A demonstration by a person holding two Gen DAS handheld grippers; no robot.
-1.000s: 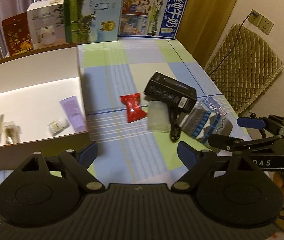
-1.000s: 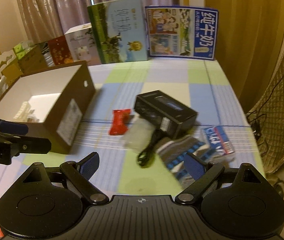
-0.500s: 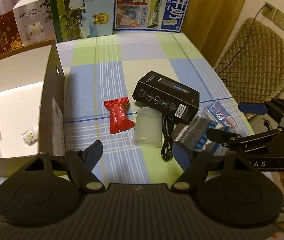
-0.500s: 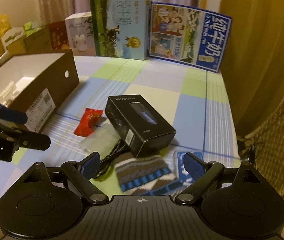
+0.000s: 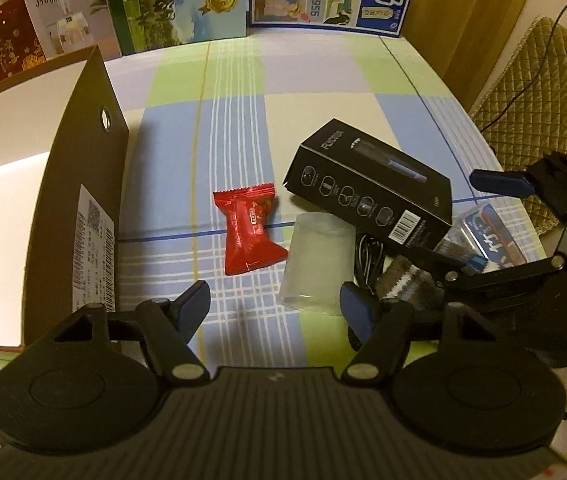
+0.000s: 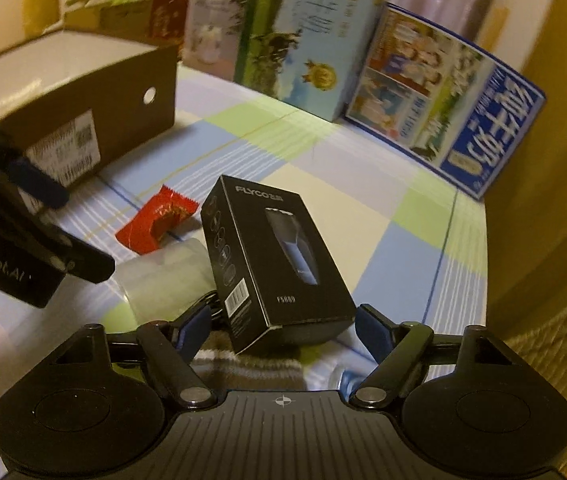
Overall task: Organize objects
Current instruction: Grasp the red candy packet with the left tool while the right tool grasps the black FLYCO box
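Right wrist: fingers (image 6: pixel 375 330) perhaps flank shaver box (image 6: pixel 271 256)

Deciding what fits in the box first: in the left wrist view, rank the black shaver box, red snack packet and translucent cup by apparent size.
1. black shaver box
2. translucent cup and red snack packet: look alike, unranked.

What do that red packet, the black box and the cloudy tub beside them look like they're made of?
Red crinkled packet: probably glossy plastic film, given its shine and crimped zigzag ends. Black rectangular box: likely matte printed cardboard, with sharp folded edges and a barcode. Cloudy translucent tub: seemingly frosted plastic, since the cloth pattern shows through faintly.
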